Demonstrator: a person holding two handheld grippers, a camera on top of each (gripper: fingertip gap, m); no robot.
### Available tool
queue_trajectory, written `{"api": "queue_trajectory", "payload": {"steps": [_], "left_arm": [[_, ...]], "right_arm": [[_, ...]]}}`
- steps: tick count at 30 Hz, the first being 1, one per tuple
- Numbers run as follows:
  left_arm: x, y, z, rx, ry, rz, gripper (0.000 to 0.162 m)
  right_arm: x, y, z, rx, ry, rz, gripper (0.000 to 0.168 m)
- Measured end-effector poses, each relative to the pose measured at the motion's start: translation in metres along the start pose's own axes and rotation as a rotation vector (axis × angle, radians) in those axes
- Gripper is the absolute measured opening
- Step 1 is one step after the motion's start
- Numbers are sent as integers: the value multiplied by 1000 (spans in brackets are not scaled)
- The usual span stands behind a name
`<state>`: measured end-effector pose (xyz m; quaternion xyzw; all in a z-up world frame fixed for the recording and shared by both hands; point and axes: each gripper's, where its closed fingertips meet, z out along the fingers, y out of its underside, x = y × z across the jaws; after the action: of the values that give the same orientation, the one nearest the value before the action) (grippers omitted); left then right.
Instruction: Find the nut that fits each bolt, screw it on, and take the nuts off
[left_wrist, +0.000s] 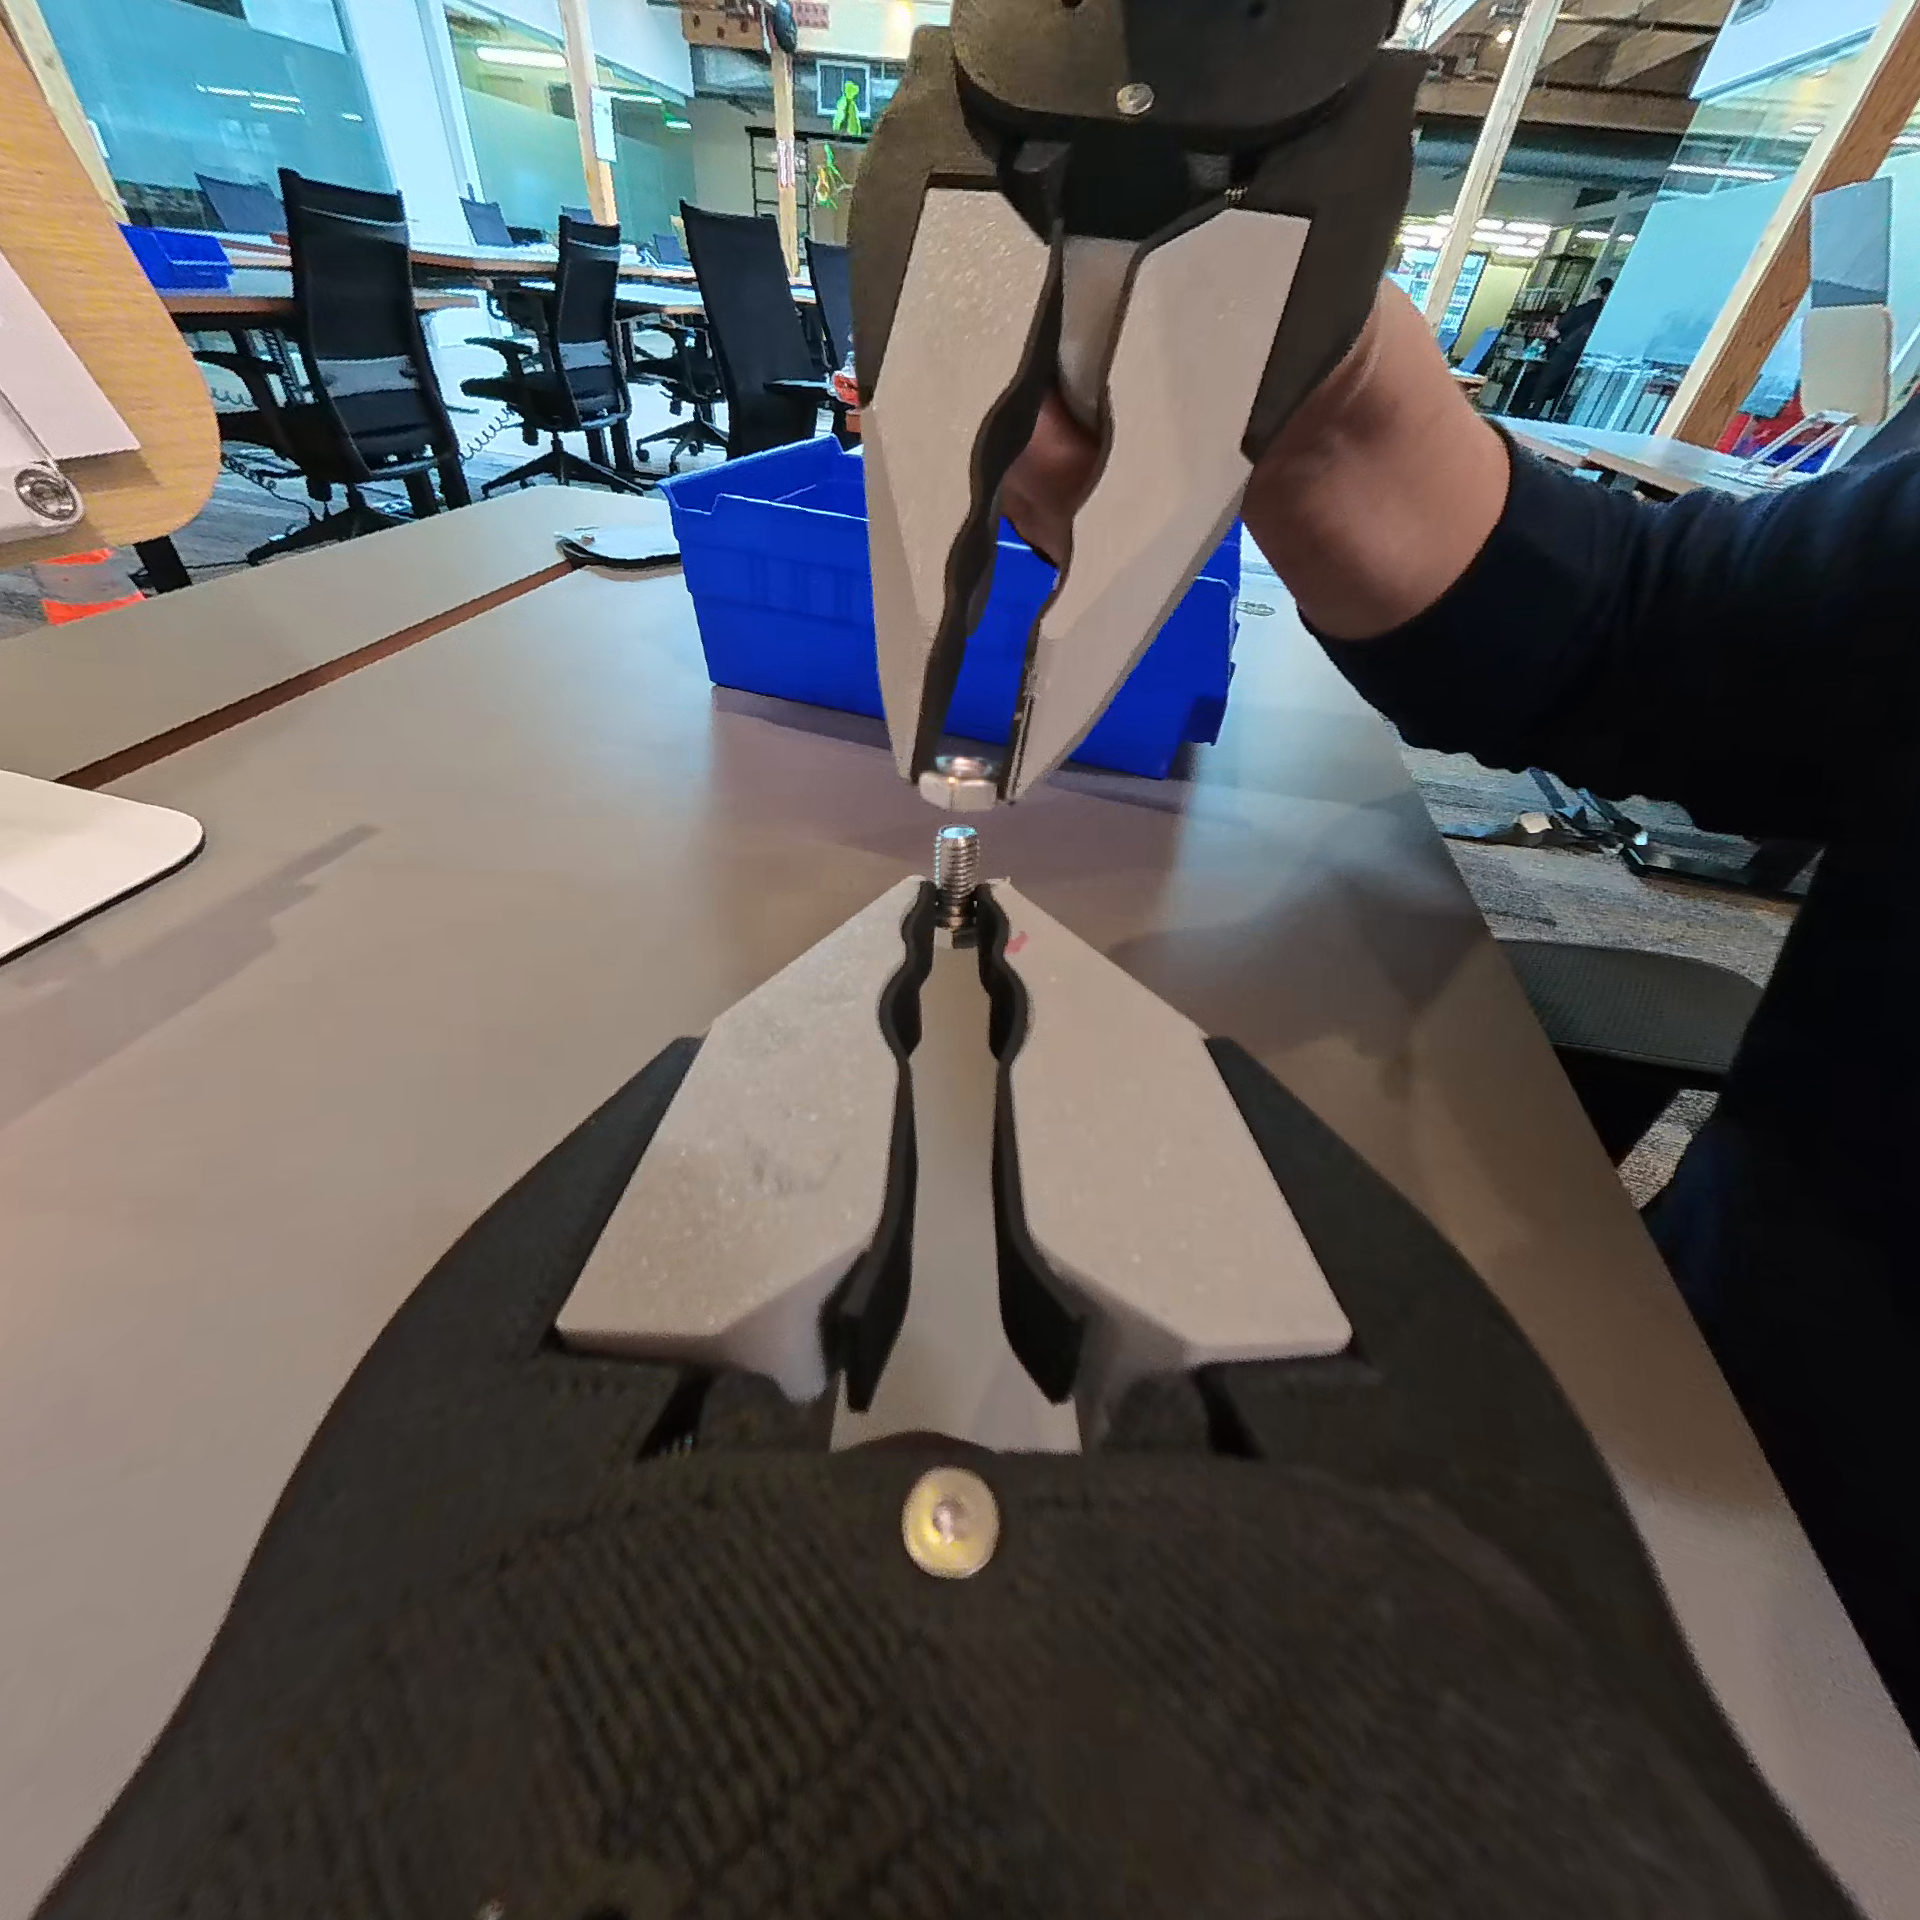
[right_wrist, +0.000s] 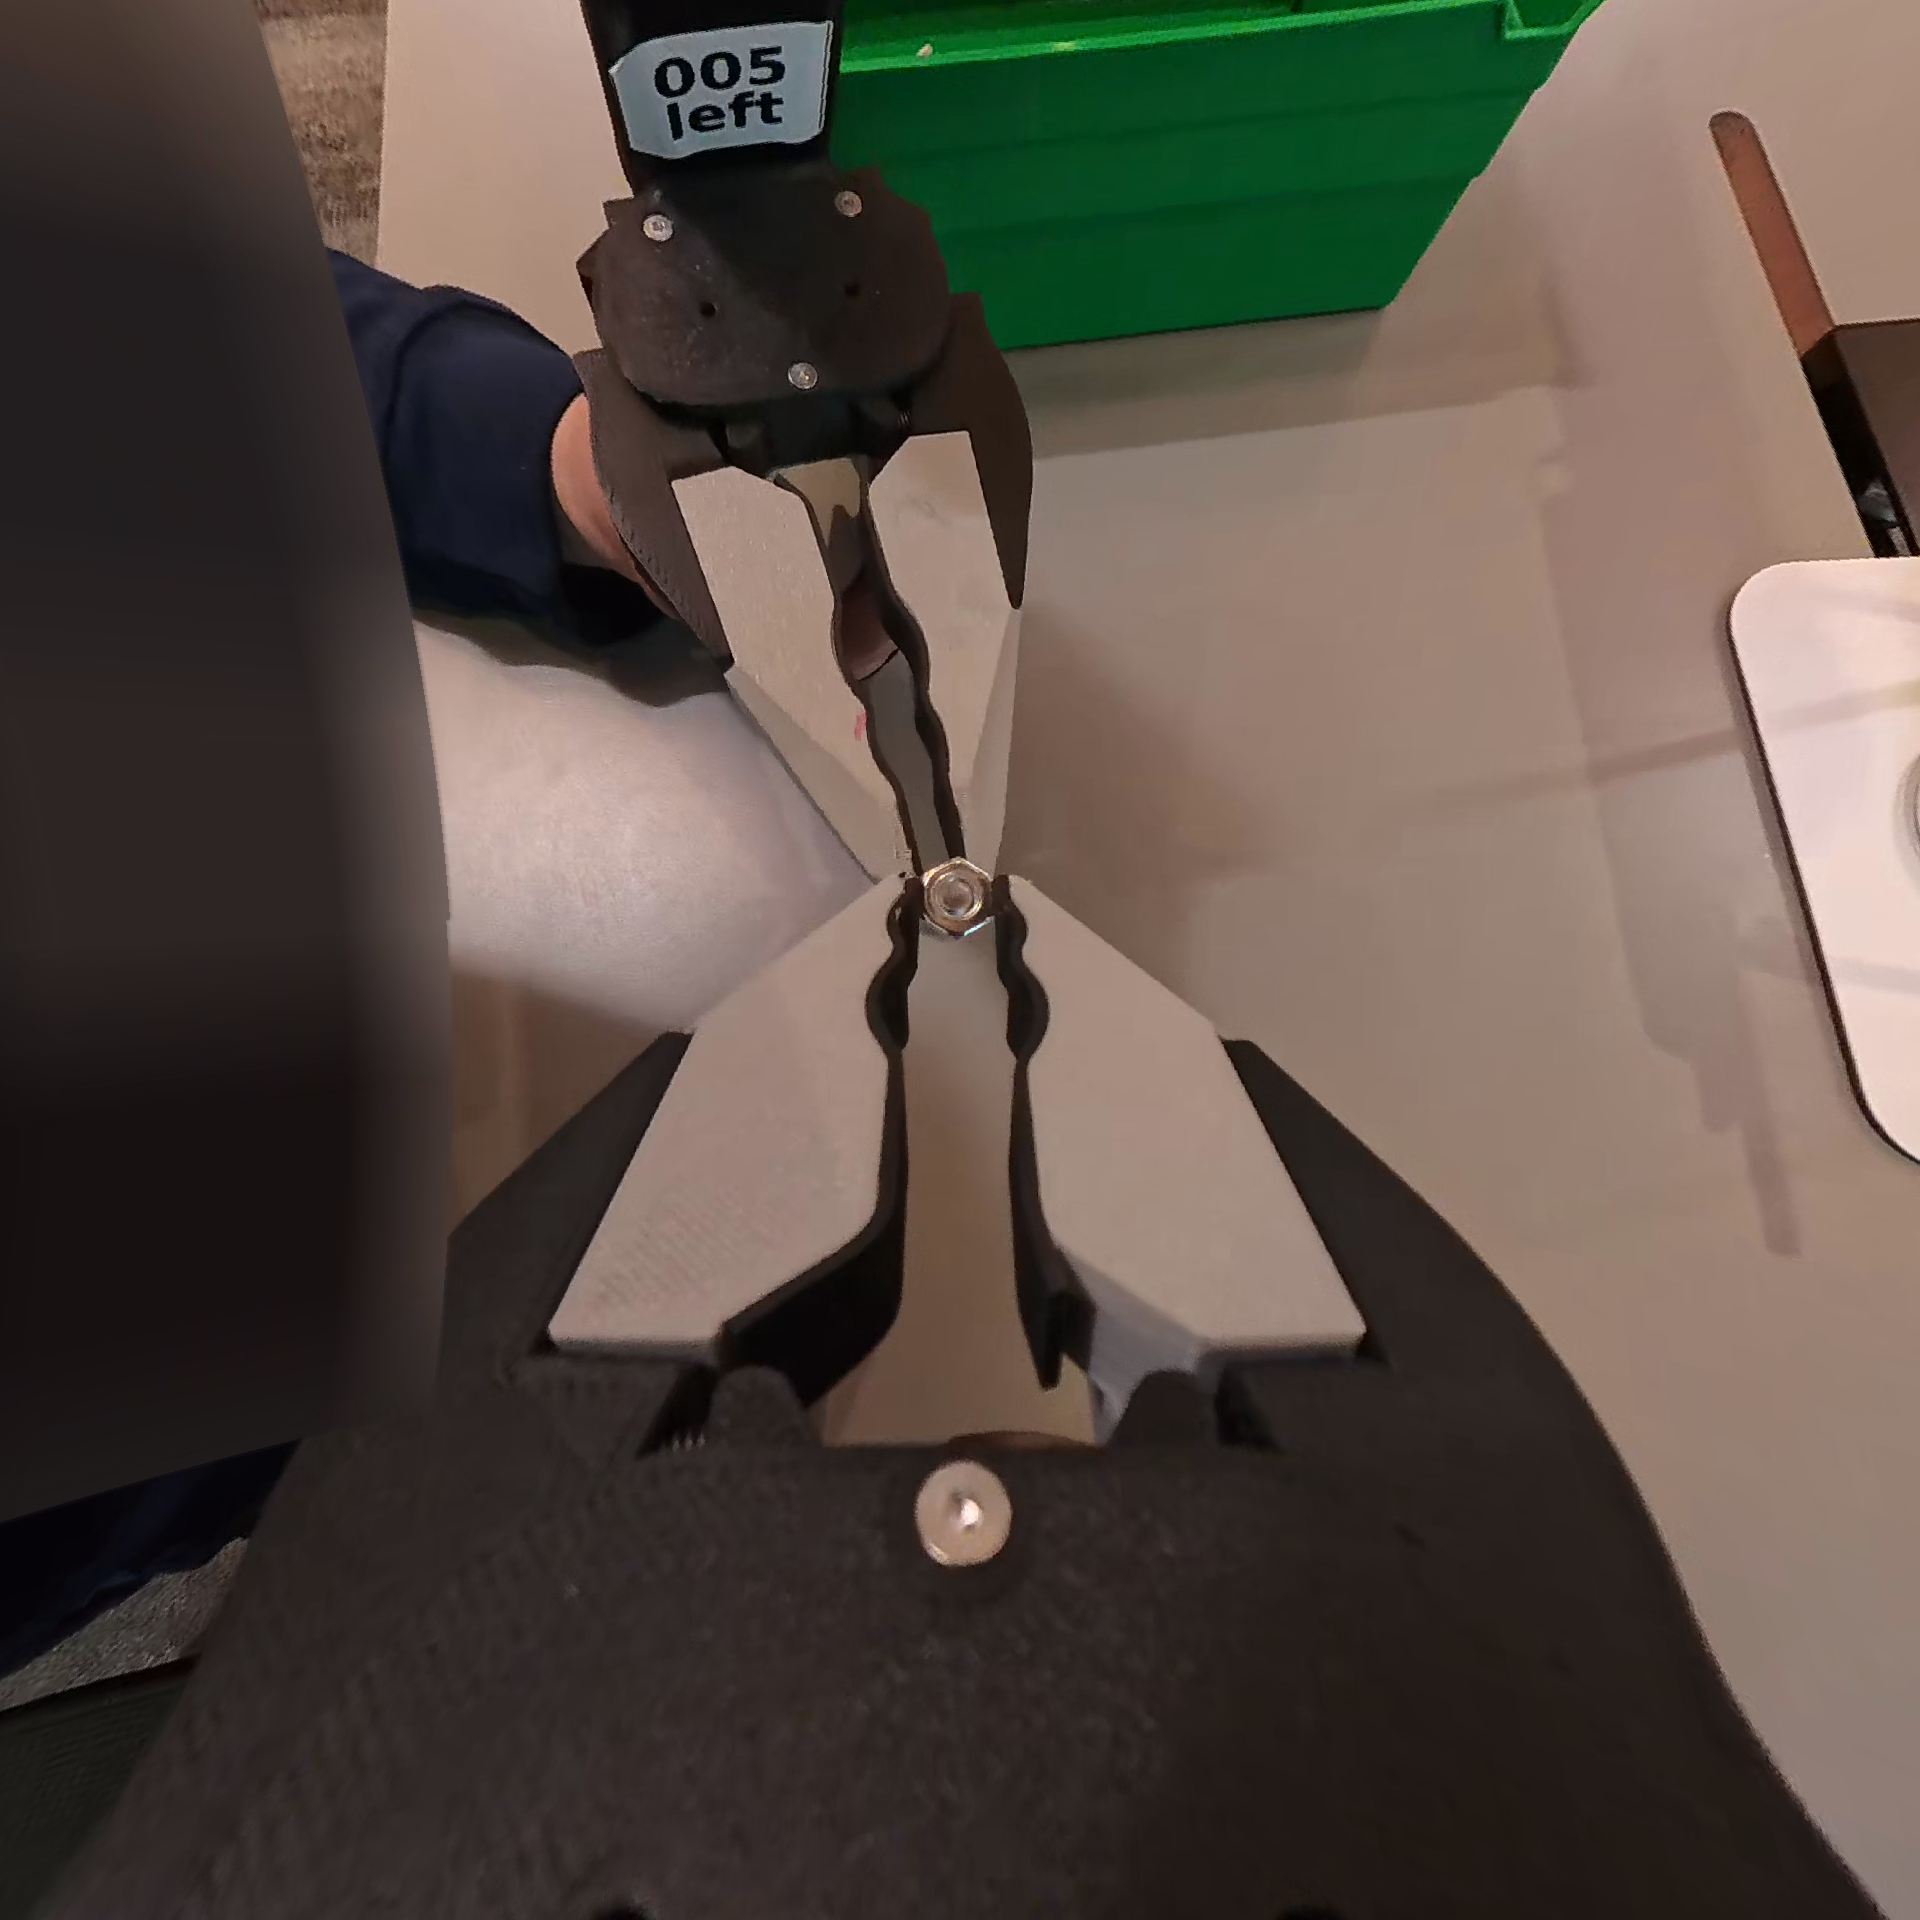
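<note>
Two hand-held tongs are lining a nut up over a bolt above a grey table.

The left tongs (left_wrist: 958, 902) are pinching the bolt (left_wrist: 957, 857) near its lower end, threaded end pointing away, toward the right tongs (left_wrist: 961, 779), which are squeezing a silver hex nut (left_wrist: 958, 781) by its flats. In the left wrist view nut and bolt tip are sitting just apart, almost on one line; in the right wrist view the nut (right_wrist: 955, 898) is showing its hole face-on, with the left tongs (right_wrist: 940, 868) just beyond it. A blue bin (left_wrist: 790, 582) is resting farther off on the table (left_wrist: 468, 831), a green bin (right_wrist: 1143, 156) toward the other end. To do this step well, keep the hole centred and square on the threads, close the gap gently, then turn lightly; binding probably means cross-threading or the wrong size.
</note>
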<state>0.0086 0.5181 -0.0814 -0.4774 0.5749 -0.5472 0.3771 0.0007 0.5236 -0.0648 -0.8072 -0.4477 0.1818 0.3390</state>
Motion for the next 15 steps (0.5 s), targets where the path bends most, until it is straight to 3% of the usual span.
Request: {"api": "queue_trajectory", "payload": {"steps": [15], "left_arm": [[0, -1, 0, 1, -11, 12, 5]], "right_arm": [[-1, 2, 7, -38, -10, 12, 11]]}}
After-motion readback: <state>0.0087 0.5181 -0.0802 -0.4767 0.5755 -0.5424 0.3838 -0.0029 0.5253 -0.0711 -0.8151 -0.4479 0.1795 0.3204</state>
